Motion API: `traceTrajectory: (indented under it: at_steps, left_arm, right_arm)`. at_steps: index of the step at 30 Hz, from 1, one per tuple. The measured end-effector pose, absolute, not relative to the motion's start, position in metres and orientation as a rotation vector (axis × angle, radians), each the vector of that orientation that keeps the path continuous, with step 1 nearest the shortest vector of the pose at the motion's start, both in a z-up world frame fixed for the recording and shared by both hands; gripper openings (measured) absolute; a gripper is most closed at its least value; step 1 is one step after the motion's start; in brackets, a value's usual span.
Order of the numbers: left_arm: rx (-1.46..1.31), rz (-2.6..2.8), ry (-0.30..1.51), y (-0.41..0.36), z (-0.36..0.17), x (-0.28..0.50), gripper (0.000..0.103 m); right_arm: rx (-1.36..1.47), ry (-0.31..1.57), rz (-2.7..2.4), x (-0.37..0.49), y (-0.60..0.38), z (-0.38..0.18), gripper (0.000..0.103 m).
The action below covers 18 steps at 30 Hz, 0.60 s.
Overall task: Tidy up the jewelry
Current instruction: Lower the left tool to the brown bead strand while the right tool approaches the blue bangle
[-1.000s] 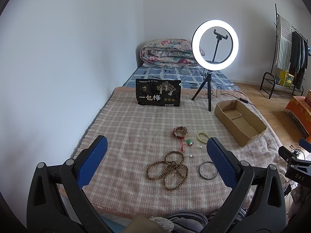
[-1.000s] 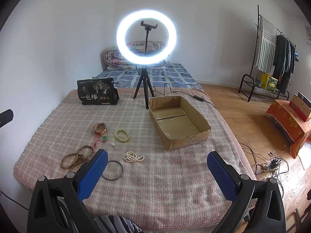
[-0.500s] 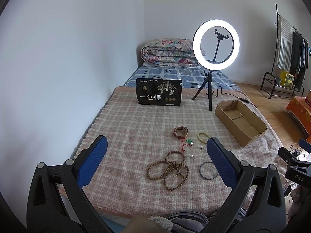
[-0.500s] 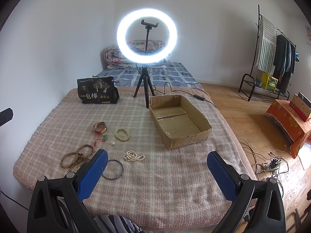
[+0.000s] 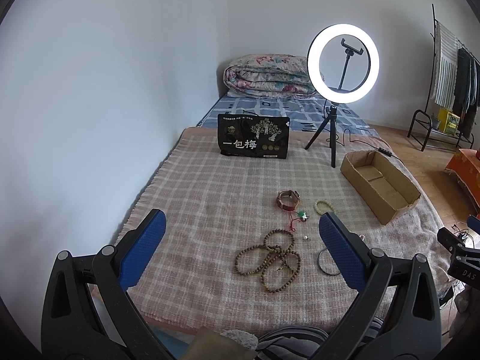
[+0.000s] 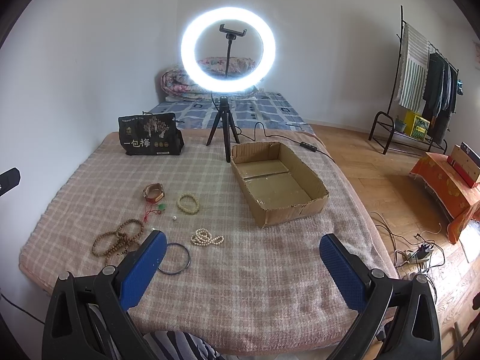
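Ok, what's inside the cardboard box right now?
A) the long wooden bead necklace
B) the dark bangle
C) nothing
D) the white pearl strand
C: the cardboard box shows only its bare bottom, while the pearl strand, dark bangle and wooden bead necklace all lie on the checked blanket beside it.

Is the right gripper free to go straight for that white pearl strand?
Probably yes. The right gripper is open and empty, and the pearl strand lies alone on bare blanket, nothing between.
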<state>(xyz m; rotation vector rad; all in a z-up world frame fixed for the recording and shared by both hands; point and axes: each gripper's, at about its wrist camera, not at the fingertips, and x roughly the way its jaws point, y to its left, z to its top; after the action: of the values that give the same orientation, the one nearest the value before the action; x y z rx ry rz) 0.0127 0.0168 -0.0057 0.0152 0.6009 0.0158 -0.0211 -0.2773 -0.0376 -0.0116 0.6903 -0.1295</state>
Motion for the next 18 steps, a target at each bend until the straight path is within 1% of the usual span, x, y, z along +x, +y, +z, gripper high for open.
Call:
traceTrajectory:
  at_steps: [9, 18]
  left_arm:
    - [0.016, 0.079, 0.625, 0.049, -0.022, 0.03, 0.103]
    - [0.012, -0.005, 0.678, 0.075, -0.061, 0.055, 0.103]
  right_arm:
    - [-0.019, 0.723, -0.132, -0.007, -0.276, -0.045, 0.103]
    - [-0.01, 0.734, -0.03, 0.019, -0.275, -0.06, 0.103]
